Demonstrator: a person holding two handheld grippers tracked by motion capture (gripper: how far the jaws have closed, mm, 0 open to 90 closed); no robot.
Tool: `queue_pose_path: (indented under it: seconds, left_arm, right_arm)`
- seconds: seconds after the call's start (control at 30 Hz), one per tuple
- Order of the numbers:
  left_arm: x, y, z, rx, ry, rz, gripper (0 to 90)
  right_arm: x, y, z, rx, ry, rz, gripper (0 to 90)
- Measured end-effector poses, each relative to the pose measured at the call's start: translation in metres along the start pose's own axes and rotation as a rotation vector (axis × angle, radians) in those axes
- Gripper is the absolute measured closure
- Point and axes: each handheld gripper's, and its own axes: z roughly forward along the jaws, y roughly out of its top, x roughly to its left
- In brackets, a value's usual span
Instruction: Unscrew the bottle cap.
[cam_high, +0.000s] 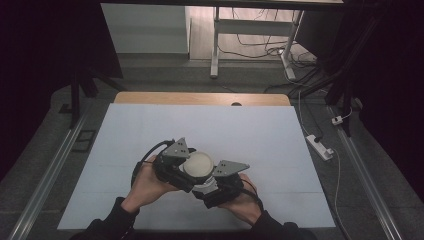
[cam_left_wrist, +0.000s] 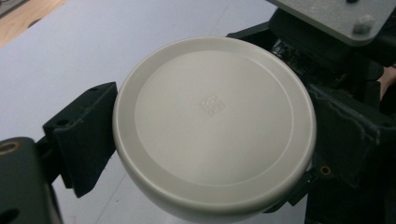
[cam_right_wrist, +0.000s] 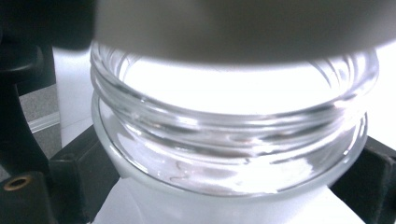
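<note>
Both grippers (cam_high: 181, 169) (cam_high: 216, 186) together, clamping lid (cam_left_wrist: 212, 126) and jar (cam_right_wrist: 233, 154).

— What colour is the lid (cam_left_wrist: 212, 126) we see?
— We see it is creamy white, with a tiny checked square stamped in its middle.
— And the jar (cam_right_wrist: 233, 135) under it?
— We see clear glass, shiny, with see-through ridges round its neck and white lower down.
— What about the left gripper (cam_high: 176, 167) and the right gripper (cam_high: 220, 184)?
— We see both are black, each with a grey plate on top.
— And the table (cam_high: 250, 130)?
— We see a pale blue-white sheet on it, plain with no pattern, and a light brown wood strip along the far edge.
— The sleeves (cam_high: 107, 225)?
— We see they are black.
— The floor (cam_high: 45, 150)?
— We see it is dark grey.
</note>
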Motion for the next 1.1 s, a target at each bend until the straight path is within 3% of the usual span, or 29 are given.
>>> queue_pose_path:
  seconds: [0.47,1.1]
  left_arm:
    - [0.01,-0.005,-0.015,-0.023,0.041,-0.023,8.3]
    - [0.012,-0.025,-0.025,-0.028,0.035,-0.051,8.2]
  right_arm:
    - [-0.004,-0.002,-0.004,-0.005,-0.006,0.002,6.4]
    - [-0.021,0.002,-0.017,-0.042,-0.065,0.019,6.4]
